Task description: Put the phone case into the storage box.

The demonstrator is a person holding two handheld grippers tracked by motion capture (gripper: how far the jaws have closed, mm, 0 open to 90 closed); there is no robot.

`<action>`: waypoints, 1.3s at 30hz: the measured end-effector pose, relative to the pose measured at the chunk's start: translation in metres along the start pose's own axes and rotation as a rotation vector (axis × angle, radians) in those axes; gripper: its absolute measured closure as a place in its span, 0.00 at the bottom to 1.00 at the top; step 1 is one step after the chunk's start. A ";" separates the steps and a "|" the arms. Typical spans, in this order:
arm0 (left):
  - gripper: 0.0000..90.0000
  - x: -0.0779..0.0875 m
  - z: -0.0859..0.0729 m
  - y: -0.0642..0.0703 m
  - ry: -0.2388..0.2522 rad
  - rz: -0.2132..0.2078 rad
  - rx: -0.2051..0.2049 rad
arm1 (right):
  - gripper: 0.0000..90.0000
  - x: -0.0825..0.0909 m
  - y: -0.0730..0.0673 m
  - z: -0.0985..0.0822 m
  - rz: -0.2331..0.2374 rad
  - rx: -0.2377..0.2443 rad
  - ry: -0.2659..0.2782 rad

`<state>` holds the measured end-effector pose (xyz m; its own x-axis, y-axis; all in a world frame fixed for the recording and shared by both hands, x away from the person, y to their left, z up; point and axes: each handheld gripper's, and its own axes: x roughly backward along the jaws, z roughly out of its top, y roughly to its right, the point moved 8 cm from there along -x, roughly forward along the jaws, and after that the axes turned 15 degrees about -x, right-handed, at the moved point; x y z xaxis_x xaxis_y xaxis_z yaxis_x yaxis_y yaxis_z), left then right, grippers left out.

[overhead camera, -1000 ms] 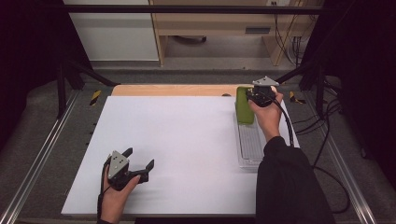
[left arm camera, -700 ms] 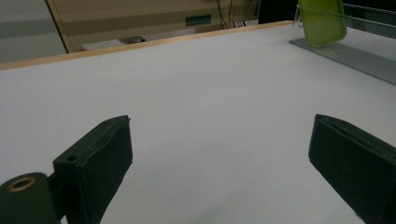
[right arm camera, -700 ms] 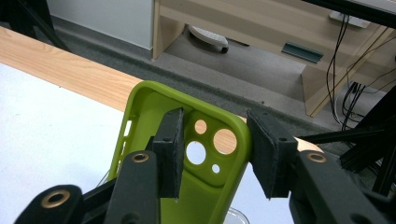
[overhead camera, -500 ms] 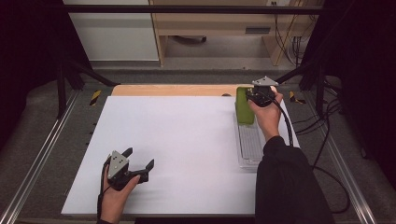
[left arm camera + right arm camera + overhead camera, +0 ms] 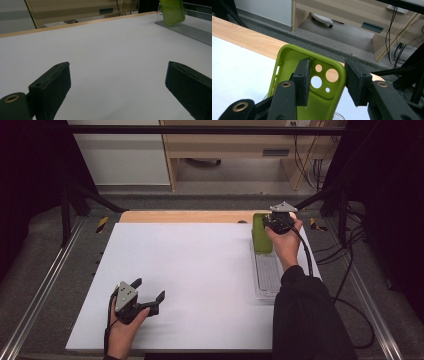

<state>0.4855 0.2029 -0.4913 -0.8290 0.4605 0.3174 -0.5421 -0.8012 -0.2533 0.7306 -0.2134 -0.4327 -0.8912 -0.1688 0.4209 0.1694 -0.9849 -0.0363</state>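
High view: left tool spread wide, empty, near bench front edge. Right tool over green phone case at far end of clear tray.

Left gripper view: case stands tilted in tray; nothing between jaws.

Right gripper view: jaws straddle case's camera end, gaps visible, not clamped. Grasp apparently pending. Case glossy lime, lens cutouts.

High view: fixed overhead, looks forward and down on the whole white worktop, floor and cabinet beyond. Left gripper view: sits low, just above the worktop, facing across it toward the far right corner; green phone case far off there. Right gripper view: very close behind the same phone case, looking past the wooden edge to the floor. All three views share the case and worktop.
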 end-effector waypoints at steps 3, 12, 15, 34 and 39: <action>0.07 0.000 0.000 0.000 -0.002 0.001 -0.001 | 0.63 0.000 0.000 -0.001 -0.002 -0.004 -0.001; 0.07 0.000 0.000 0.000 -0.003 0.002 -0.002 | 0.63 -0.002 0.001 0.000 -0.005 -0.007 0.001; 0.07 0.000 0.000 0.000 -0.002 0.002 -0.001 | 0.63 -0.002 0.001 0.000 -0.009 -0.012 0.003; 0.07 0.000 -0.001 -0.001 -0.002 0.002 0.001 | 0.62 -0.005 0.002 -0.001 -0.018 -0.015 0.005; 0.07 0.000 -0.001 -0.001 -0.002 0.002 0.002 | 0.62 -0.005 0.002 -0.001 -0.018 -0.016 0.004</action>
<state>0.4856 0.2040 -0.4916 -0.8299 0.4578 0.3187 -0.5399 -0.8029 -0.2525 0.7351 -0.2150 -0.4356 -0.8956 -0.1515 0.4182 0.1468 -0.9882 -0.0438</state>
